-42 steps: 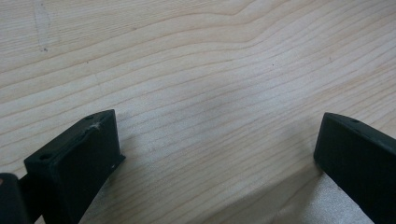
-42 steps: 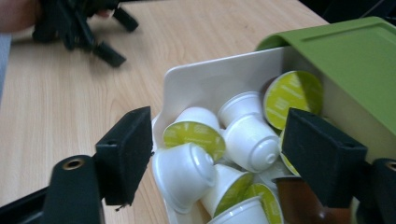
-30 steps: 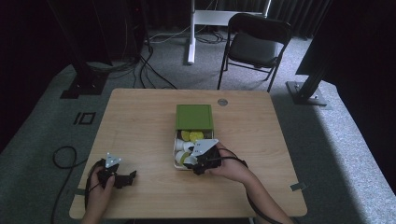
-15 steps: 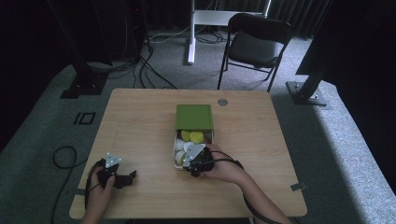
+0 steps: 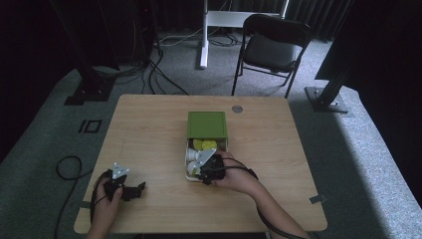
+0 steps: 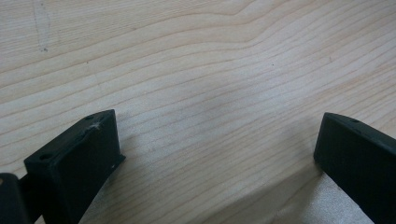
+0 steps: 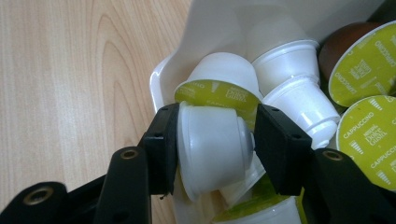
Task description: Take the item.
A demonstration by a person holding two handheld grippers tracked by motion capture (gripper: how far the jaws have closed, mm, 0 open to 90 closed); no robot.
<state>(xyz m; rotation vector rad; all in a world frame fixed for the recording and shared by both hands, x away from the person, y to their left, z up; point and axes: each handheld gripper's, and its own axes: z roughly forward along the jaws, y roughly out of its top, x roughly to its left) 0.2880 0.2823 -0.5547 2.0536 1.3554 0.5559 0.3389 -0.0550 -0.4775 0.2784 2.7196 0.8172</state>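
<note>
A white tray (image 5: 188, 165) of coffee capsules sticks out of a green box (image 5: 207, 124) in the middle of the wooden table (image 5: 149, 134). My right gripper (image 5: 201, 172) reaches into the tray's near end. In the right gripper view its jaws have just been closing, and the right gripper (image 7: 217, 140) now presses on both ends of a white capsule (image 7: 210, 154) lying on its side. Other white capsules (image 7: 289, 60) and green-lidded ones (image 7: 369, 135) lie around it. My left gripper (image 5: 133, 189) rests open on the table at the near left, with bare wood between its pads (image 6: 84, 154).
A black chair (image 5: 271, 45) and a white desk leg (image 5: 203, 35) stand beyond the table's far edge. A small round grommet (image 5: 237, 108) is set in the tabletop behind the box. Cables trail on the floor at the left (image 5: 67, 167).
My right gripper has edged a little toward the tray's near left corner and lowered among the capsules. The left hand has stayed put.
</note>
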